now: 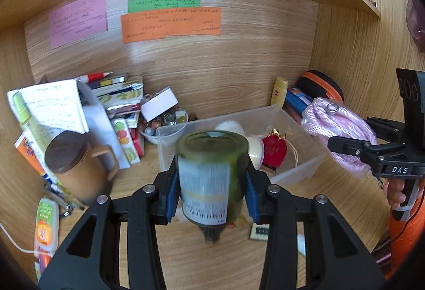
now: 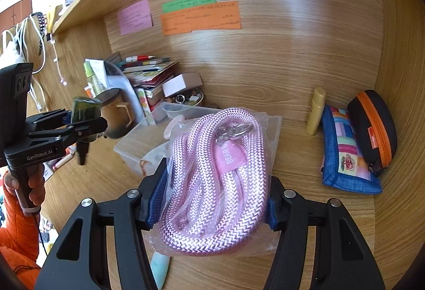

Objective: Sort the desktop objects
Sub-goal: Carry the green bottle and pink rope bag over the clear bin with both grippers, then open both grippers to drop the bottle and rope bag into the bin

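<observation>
Left gripper [image 1: 209, 184]: I see its jaws closed part-way on a green bottle [image 1: 211, 176]; the blue pads press on both sides of it. The bottle hangs with its dark cap down and its base toward the back wall, lifted above the tabletop [image 1: 186, 258].
Green bottle: it has a white label with print that I cannot read, because this part is blurred. In the right wrist view it is at the far left, between the jaws of the left gripper [image 2: 79, 125].
Right gripper [image 2: 212, 197]: its jaws stand a little wider and hold a pink rope [image 2: 212, 184] — a coiled cord in a clear plastic bag, with a metal clasp on top. It is held in the air, in front of the clear bin [image 2: 138, 146].
Clear bin [image 1: 292, 170]: it stands in the middle of the tabletop, behind the bottle; inside I see a red charm [image 1: 275, 150] and something white.
Left side: a brown mug [image 1: 77, 165] with a dark lid, beside leaning books [image 1: 119, 101].
Right side: a yellow tube [image 2: 316, 111], a colourful pouch [image 2: 345, 154] and a black case [image 2: 374, 128] with an orange zip — all near the side wall.
Back wall: pink, green and orange notes [image 1: 170, 22].
</observation>
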Available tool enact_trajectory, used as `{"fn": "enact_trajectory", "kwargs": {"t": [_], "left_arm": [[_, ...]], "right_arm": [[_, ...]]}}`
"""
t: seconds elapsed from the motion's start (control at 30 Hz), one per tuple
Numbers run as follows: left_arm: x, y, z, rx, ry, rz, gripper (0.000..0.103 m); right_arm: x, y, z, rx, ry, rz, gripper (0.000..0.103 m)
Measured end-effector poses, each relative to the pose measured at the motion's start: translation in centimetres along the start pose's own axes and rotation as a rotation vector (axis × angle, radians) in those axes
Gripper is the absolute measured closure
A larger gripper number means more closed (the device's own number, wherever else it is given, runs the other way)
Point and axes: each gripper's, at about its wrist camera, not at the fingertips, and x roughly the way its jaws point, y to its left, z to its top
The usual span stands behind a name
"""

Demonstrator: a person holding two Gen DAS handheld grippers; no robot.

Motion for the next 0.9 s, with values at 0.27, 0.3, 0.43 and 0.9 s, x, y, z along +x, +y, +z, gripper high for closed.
{"fn": "enact_trajectory", "kwargs": {"t": [0.27,0.3,0.43,0.9], "left_arm": [[3.1,0.2,1.1,0.013,0.022,-0.033,0.062],[3.7,0.3,1.1,0.017,0.029,-0.036,0.062],[6.0,1.1,0.9,0.001,0.066,-0.043,0.062],[7.3,2.0,0.3,-0.015,0.084,-0.016,0.048]], "right_arm": [[2.6,-1.4,1.7,0.024,0.02,-0.031,0.048],[3.0,-1.5,1.9,0.024,0.024,-0.034,0.048],[4.7,-1.9,2.4,0.02,0.053,-0.048,0.048],[9.9,-1.9,2.0,0.002,0.157,-0.086,0.048]]}}
